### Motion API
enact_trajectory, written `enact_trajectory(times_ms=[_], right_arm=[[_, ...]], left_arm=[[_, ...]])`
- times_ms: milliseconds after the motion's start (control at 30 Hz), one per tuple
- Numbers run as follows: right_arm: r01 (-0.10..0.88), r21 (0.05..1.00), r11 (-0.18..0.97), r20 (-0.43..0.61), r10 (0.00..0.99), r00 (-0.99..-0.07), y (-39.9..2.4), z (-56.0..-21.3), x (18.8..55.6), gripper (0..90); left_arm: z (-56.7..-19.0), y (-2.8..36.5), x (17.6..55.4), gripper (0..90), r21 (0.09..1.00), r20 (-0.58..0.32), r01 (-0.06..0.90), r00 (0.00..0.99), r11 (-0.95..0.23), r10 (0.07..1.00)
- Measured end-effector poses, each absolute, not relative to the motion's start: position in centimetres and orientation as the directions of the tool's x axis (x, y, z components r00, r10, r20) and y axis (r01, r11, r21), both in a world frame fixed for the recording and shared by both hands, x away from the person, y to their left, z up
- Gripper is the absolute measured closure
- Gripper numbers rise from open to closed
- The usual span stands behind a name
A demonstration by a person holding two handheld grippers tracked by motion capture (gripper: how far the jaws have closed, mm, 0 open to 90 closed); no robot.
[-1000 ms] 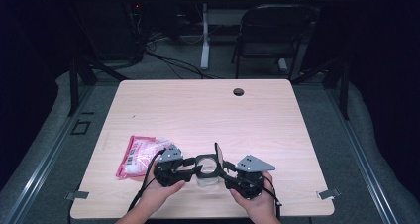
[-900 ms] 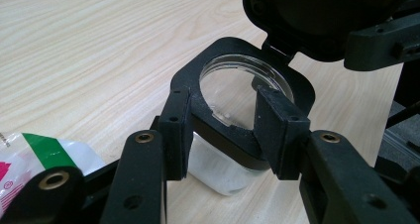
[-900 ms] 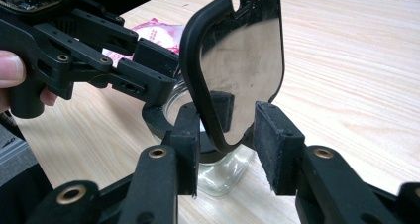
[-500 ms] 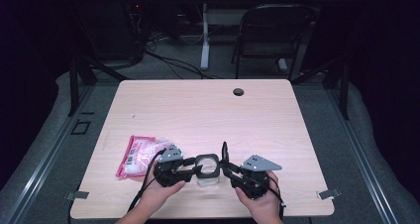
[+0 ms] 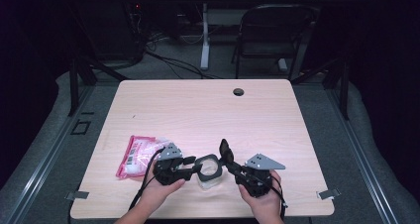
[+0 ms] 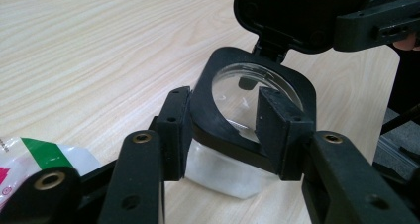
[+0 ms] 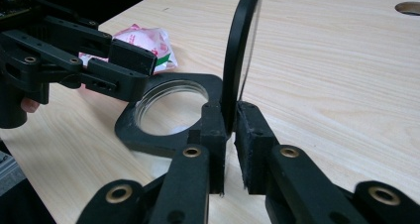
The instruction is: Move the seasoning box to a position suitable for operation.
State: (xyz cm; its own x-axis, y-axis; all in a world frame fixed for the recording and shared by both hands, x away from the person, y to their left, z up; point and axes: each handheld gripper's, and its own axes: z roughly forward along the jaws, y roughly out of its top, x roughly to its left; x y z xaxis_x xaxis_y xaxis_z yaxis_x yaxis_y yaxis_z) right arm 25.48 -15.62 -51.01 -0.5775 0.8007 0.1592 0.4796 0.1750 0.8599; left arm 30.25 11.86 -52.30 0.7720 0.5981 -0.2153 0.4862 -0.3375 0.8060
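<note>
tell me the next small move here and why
Probably swing the lid further back with the right hand-held gripper, whose jaws have just been closing on its edge. It stands upright over the clear jar, which the left hand-held gripper steadies by its black rim.

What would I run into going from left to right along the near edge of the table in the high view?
Pink packet → left gripper, clamped on the rim of the clear container → the container's black lid, standing open → right gripper, pinching that lid, jaws just been closing.

High view overlooks table [image 5: 148,110], gripper views close, sharing container [image 6: 247,110].
</note>
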Motion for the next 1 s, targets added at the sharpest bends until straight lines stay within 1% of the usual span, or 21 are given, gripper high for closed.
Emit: enact_trajectory(times_ms=[133,267,367,567,800,1000], right_arm=[[0.481,0.863,0.157,0.175,0.799,-0.576,-15.7,-51.1,25.9,84.8],[0.479,0.864,0.154,0.177,0.798,-0.576,-15.7,-51.2,26.4,85.4],[0.479,0.866,0.147,0.183,0.797,-0.575,-15.8,-51.3,26.9,85.6],[0.484,0.866,0.128,0.203,0.794,-0.574,-15.6,-51.4,27.9,85.9],[0.486,0.864,0.135,0.202,0.790,-0.579,-15.2,-51.4,29.1,85.8],[0.484,0.866,0.126,0.208,0.789,-0.578,-14.7,-51.5,29.9,84.7]], left_arm=[[-52.4,11.8,30.3,56.7,0.793,-0.214,0.494,0.773,-0.356,0.597],[-52.6,11.5,30.2,59.3,0.784,-0.217,0.499,0.778,-0.370,0.589],[-52.6,11.5,30.1,58.9,0.782,-0.214,0.496,0.782,-0.377,0.585],[-52.6,11.6,29.7,57.5,0.783,-0.217,0.496,0.784,-0.376,0.582],[-52.6,11.8,29.3,55.8,0.786,-0.245,0.510,0.776,-0.350,0.582],[-52.7,11.8,28.9,54.1,0.794,-0.243,0.511,0.763,-0.330,0.599]])
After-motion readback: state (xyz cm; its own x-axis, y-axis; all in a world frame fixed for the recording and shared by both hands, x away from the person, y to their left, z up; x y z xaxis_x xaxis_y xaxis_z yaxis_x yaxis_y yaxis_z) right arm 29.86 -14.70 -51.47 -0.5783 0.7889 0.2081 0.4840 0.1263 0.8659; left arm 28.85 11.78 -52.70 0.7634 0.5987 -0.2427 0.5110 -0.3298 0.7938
